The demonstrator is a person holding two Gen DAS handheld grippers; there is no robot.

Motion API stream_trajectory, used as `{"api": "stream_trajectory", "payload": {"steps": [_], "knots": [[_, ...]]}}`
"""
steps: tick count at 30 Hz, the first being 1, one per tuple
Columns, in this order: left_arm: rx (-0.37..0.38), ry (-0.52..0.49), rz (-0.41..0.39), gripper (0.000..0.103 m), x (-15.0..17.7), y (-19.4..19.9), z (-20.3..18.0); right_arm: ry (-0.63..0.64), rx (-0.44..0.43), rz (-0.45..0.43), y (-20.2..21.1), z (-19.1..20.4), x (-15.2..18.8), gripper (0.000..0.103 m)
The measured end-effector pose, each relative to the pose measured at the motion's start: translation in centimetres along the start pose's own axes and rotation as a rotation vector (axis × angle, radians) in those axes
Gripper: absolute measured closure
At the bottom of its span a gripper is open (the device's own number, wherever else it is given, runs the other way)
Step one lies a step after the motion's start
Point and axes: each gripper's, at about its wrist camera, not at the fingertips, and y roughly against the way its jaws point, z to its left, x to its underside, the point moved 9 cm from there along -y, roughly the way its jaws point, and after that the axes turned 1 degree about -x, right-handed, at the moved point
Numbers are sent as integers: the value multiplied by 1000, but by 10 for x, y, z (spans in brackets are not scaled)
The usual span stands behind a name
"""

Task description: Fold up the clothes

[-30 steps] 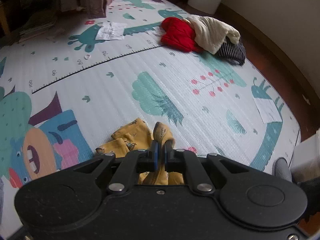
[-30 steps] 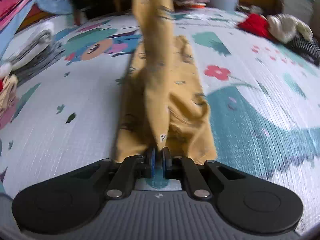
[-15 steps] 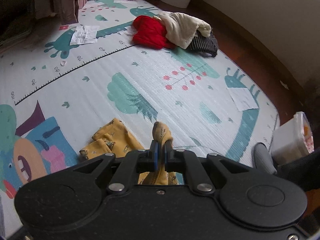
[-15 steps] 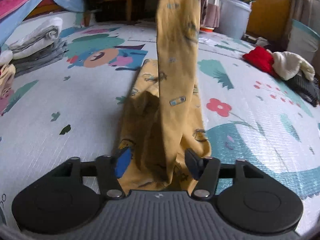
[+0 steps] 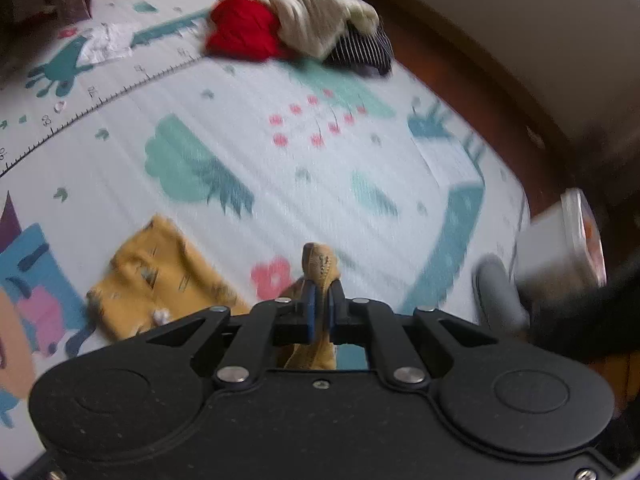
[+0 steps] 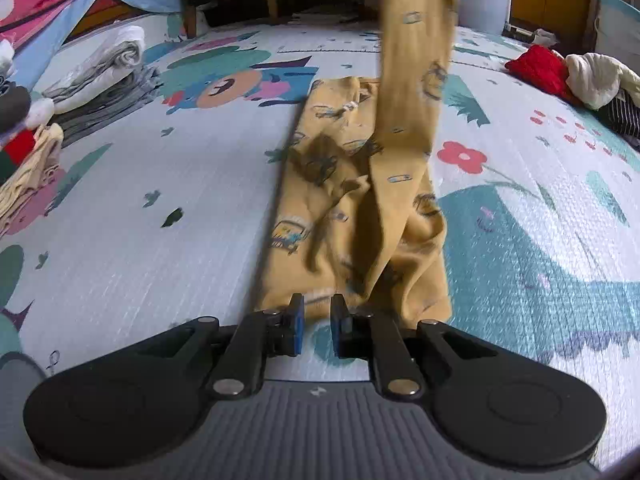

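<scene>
Yellow printed trousers (image 6: 340,168) lie lengthwise on the play mat (image 6: 160,200). One leg (image 6: 416,60) rises steeply out of the top of the right wrist view. My left gripper (image 5: 320,304) is shut on that leg's cuff (image 5: 320,260), held above the mat, with the flat part of the trousers (image 5: 160,264) below to the left. My right gripper (image 6: 318,316) sits low at the trousers' near hem. Its jaws are closing with a narrow gap, and nothing shows between the pads.
A pile of red, cream and striped clothes (image 5: 280,32) lies at the mat's far side, also seen as the pile (image 6: 560,72). Folded stacks (image 6: 100,68) line the left edge. A white lidded tub (image 5: 560,240) stands past the mat's right edge on the brown floor.
My right gripper let go of the trousers, opened wide, then narrowed again with nothing in it. The left gripper carried the cuff sideways over the mat, and the lifted leg swung right.
</scene>
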Motion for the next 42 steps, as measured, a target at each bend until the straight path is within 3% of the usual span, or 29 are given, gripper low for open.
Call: {"api": "stream_trajectory", "payload": {"steps": [1,3,4,7,10,13,17,20,22,25,33,34,36,37,39,42], "knots": [[13,43,-48,94,-6,-2,2,1,4,4,1,1,1,86],[30,128,-133,48,-14,1,12,-9,21,2,3,-4,-2,79],[47,157,-161,46,-15,3,17,-26,36,-7,5,-9,-6,73],[-8,146,-142,47,1,8,39,-55,91,-42,8,-27,-21,68],[-127,57,-42,52,38,3,56,-56,141,-85,6,-40,-43,55],[-171,-37,73,66,85,-10,61,-96,160,-112,-5,-56,-70,51],[-160,-122,159,71,141,-33,52,-258,134,-87,-39,-95,-105,50],[-174,-150,149,72,161,-44,48,-506,69,-42,-69,-135,-120,49],[-185,-169,139,72,167,-48,47,-678,57,-5,-85,-161,-119,49],[-163,-205,152,72,175,-56,42,-860,16,-25,-96,-185,-115,47],[-157,-208,174,72,182,-67,40,-1140,-55,-98,-102,-207,-110,47],[-158,-203,179,72,184,-68,41,-1148,-54,-98,-103,-209,-112,49],[-162,-190,189,72,189,-69,43,-1175,-51,-87,-108,-213,-111,66],[-158,-179,194,72,191,-69,44,-1191,-51,-80,-111,-216,-111,96],[-161,-167,198,72,196,-68,46,-1237,-54,-93,-117,-225,-106,99],[-162,-163,195,72,201,-65,49,-1192,-43,-169,-106,-241,-113,100]]}}
